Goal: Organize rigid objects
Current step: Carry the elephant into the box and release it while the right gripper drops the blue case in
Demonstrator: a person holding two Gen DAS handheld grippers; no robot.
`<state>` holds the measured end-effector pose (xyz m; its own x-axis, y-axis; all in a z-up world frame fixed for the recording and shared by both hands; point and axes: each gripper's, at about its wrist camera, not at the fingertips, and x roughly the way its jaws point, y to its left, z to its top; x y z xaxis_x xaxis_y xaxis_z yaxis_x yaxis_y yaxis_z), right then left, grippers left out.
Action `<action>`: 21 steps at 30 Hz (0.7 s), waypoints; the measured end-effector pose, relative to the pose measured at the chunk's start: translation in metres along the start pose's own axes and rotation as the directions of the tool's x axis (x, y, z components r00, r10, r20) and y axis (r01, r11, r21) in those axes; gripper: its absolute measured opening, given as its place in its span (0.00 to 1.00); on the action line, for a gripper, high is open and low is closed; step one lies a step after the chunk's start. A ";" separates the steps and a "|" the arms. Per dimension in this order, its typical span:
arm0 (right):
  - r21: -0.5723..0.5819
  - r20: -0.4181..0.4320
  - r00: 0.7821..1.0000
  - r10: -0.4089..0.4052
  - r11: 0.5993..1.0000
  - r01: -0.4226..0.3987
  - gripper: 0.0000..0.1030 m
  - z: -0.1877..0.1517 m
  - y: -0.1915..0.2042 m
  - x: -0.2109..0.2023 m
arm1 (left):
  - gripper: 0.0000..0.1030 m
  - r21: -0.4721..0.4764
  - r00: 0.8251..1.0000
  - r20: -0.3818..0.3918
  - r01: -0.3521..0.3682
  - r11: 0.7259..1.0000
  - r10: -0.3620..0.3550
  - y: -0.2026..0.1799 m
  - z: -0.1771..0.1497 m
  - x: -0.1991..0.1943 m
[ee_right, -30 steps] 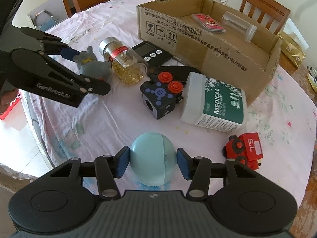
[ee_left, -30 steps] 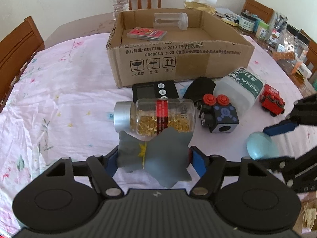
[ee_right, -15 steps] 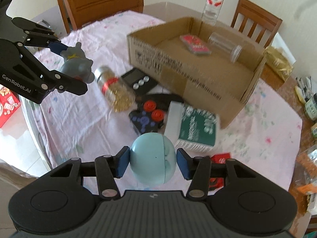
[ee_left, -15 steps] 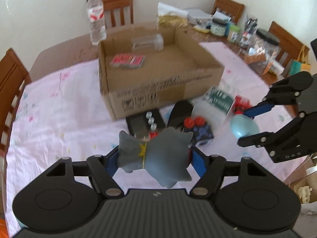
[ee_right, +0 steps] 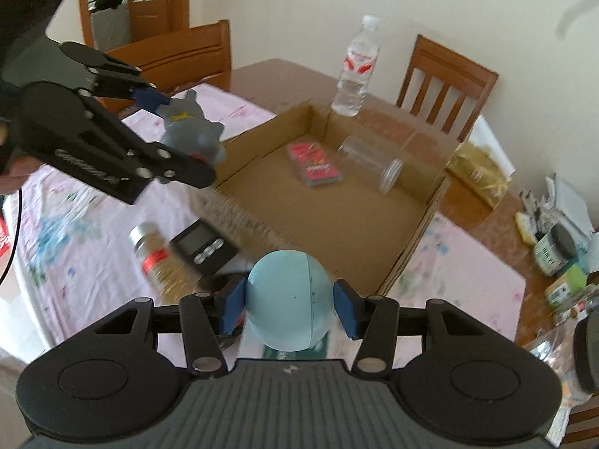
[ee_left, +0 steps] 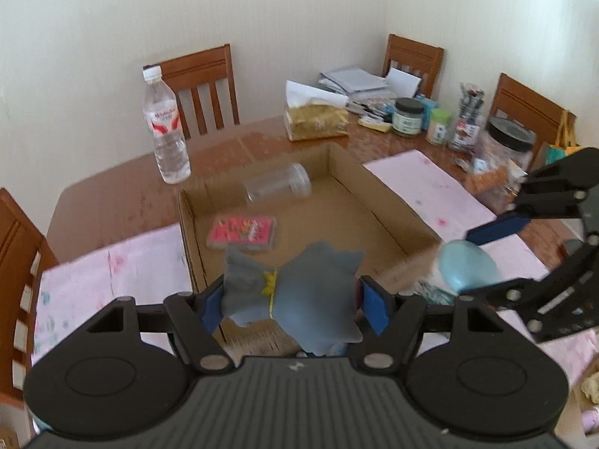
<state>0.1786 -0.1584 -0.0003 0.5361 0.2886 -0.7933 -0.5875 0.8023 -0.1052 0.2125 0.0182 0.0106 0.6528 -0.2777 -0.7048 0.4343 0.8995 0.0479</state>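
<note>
My left gripper (ee_left: 294, 303) is shut on a grey toy figure (ee_left: 299, 299) and holds it in the air above the near wall of the open cardboard box (ee_left: 389, 202). My right gripper (ee_right: 290, 307) is shut on a light blue egg-shaped ball (ee_right: 288, 299), held above the table just short of the box (ee_right: 423, 224). Each gripper shows in the other's view: the figure (ee_right: 191, 134) and the ball (ee_left: 468, 265). Inside the box lie a red card pack (ee_left: 243, 232) and a clear plastic jar (ee_left: 277, 187).
On the tablecloth in the right wrist view lie a pill bottle (ee_right: 161, 262), a black device with buttons (ee_right: 206, 247) and a green-labelled container (ee_right: 295, 351) under the ball. A water bottle (ee_left: 166, 127) stands behind the box. Jars and papers (ee_left: 408, 116) crowd the far right. Chairs surround the table.
Both grippers have risen from the table with their objects and moved toward the box. The figure now hangs over the box's near wall.
</note>
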 end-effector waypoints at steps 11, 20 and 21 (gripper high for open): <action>0.030 0.004 0.999 -0.042 0.999 0.042 0.55 0.029 -0.025 0.020 | 0.98 -0.027 0.997 0.007 -0.074 0.997 0.074 0.024 0.005 0.044; 0.068 -0.023 0.999 -0.048 0.996 0.050 0.55 0.055 -0.040 0.056 | 0.99 -0.128 0.993 0.032 -0.112 0.985 0.117 0.038 -0.016 0.022; 0.072 -0.027 0.998 -0.050 0.996 0.052 0.55 0.059 -0.042 0.060 | 0.99 -0.136 0.991 0.033 -0.121 0.983 0.126 0.039 -0.018 0.020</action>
<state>0.2709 -0.1438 -0.0083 0.5482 0.2341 -0.8029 -0.5136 0.8519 -0.1023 0.2314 0.0536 -0.0142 0.7226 -0.1728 -0.6693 0.2637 0.9639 0.0358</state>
